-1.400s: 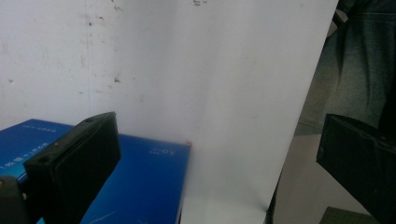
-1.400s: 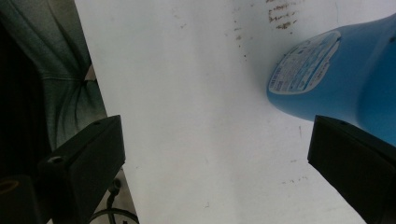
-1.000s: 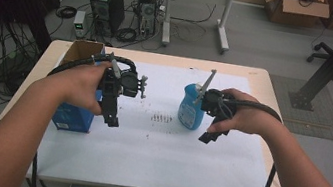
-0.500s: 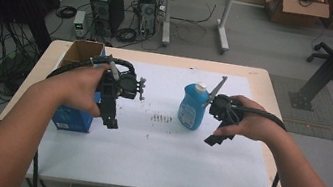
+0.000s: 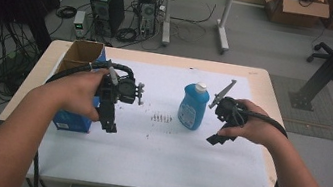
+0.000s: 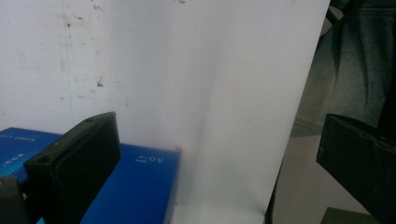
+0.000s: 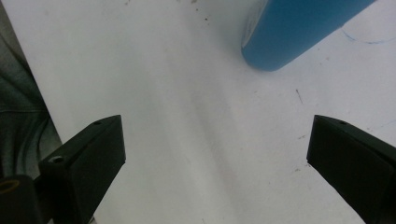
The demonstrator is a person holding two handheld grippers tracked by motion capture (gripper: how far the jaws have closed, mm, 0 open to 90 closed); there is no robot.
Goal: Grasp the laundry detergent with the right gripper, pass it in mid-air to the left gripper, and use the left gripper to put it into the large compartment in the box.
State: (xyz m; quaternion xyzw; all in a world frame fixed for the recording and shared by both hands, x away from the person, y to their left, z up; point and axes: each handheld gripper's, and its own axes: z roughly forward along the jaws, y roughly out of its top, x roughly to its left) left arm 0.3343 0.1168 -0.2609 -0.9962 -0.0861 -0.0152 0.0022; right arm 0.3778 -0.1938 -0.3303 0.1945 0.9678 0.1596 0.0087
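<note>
1. The right gripper [image 5: 215, 139] has pulled away from the blue bottle [image 5: 193, 106] since the earlier pictures. Before, it was right up against the bottle. Now it is just beside it, with a gap between them.
2. The blue bottle stands upright on the white sheet [image 5: 158, 163], near the middle of the table [image 5: 267, 84]. It has a white cap [image 5: 200, 87].
3. In the right gripper view, its two black jaws are wide apart and hold nothing. The bottom of the bottle [image 7: 299, 32] shows above them.
4. The left gripper [image 5: 108, 124] has stayed in the same place, up over the left side of the sheet. In the left gripper view its jaws are wide apart too, with nothing in them.
5. A blue box [image 5: 71, 121] sits on the left part of the table, under the left hand [image 5: 78, 92]. Its open top is brown inside.
6. Some small dark marks [image 5: 161, 118] dot the sheet between the two grippers.
</note>
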